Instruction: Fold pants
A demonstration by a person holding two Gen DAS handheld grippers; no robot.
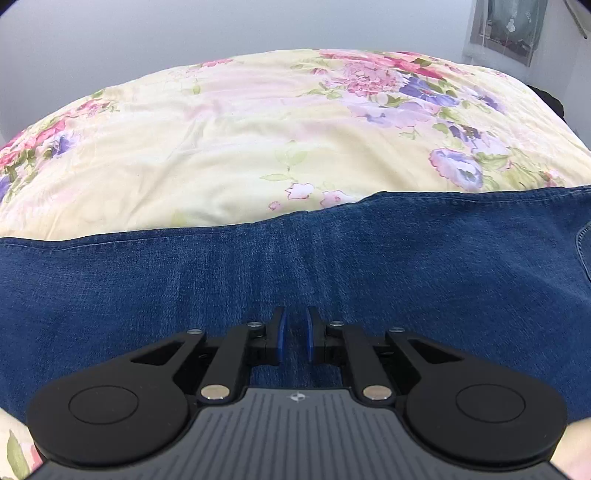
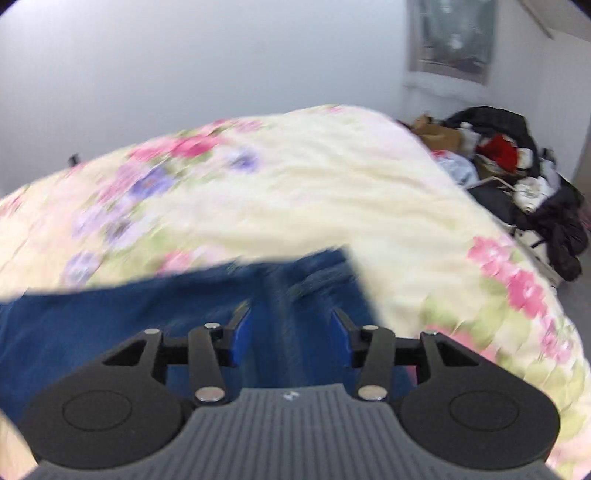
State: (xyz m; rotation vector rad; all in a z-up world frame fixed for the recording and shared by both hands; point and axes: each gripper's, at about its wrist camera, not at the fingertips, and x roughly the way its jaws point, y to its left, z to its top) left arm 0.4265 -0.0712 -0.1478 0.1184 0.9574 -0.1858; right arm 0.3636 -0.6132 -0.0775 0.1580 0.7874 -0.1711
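Blue denim pants (image 1: 332, 258) lie flat across a bed with a floral cream cover (image 1: 221, 147). In the left wrist view my left gripper (image 1: 295, 325) sits low over the denim, its blue-padded fingers (image 1: 281, 332) nearly closed with a fold of fabric between them. In the right wrist view, which is motion-blurred, my right gripper (image 2: 291, 325) is open above one end of the pants (image 2: 147, 314), near their edge; denim shows between its fingers (image 2: 242, 328) but is not pinched.
The bed cover (image 2: 295, 184) fills most of both views. A pile of dark clothes and bags (image 2: 517, 177) lies on the floor beyond the bed's right side. White walls stand behind, with a window (image 1: 513, 26) at the far right.
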